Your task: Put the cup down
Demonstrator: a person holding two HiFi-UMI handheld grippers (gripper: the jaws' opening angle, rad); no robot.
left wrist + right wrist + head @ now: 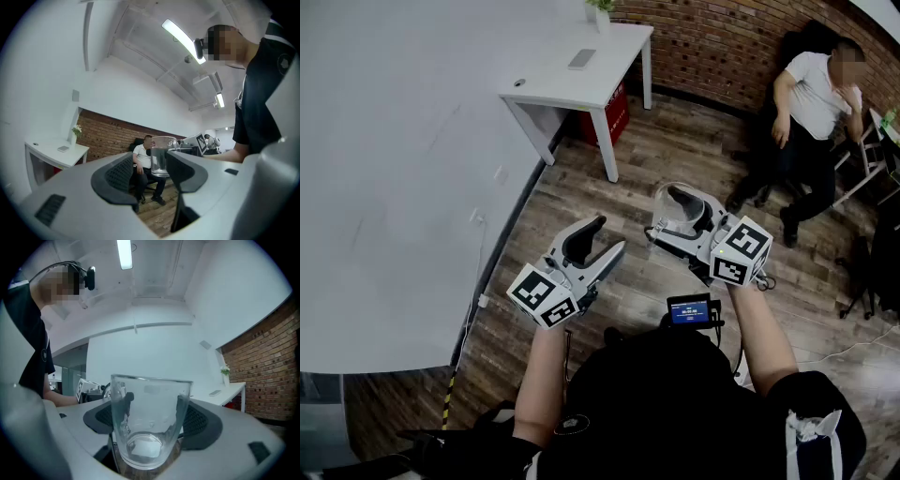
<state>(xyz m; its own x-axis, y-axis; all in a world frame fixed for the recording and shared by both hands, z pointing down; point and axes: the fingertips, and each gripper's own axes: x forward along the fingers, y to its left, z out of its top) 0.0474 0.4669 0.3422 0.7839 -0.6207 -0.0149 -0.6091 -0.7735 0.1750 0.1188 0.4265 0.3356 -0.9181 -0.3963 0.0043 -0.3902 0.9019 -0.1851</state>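
Cup (pixel 151 427), clear glass, clamped at mid-wall between pads of right claw (pixel 152 414), held in air over wood floor (pixel 675 141), well apart from white desk (pixel 581 80). Left claw (pixel 152 176) apart, empty. Likely light, stiff, slippery, breakable; side grip suits.

Pale wood planks made up the floor (pixel 675 141), which met a smooth white wall (pixel 394 141) curving down the left of the frame. A red brick wall (pixel 722 47) closed the upper right. At upper centre stood a white table (pixel 567 86), a small potted plant (pixel 600 7) at its far edge and a red box (pixel 617 114) beneath. Strip lights (pixel 182 38) glowed on the white ceiling (pixel 140 61).
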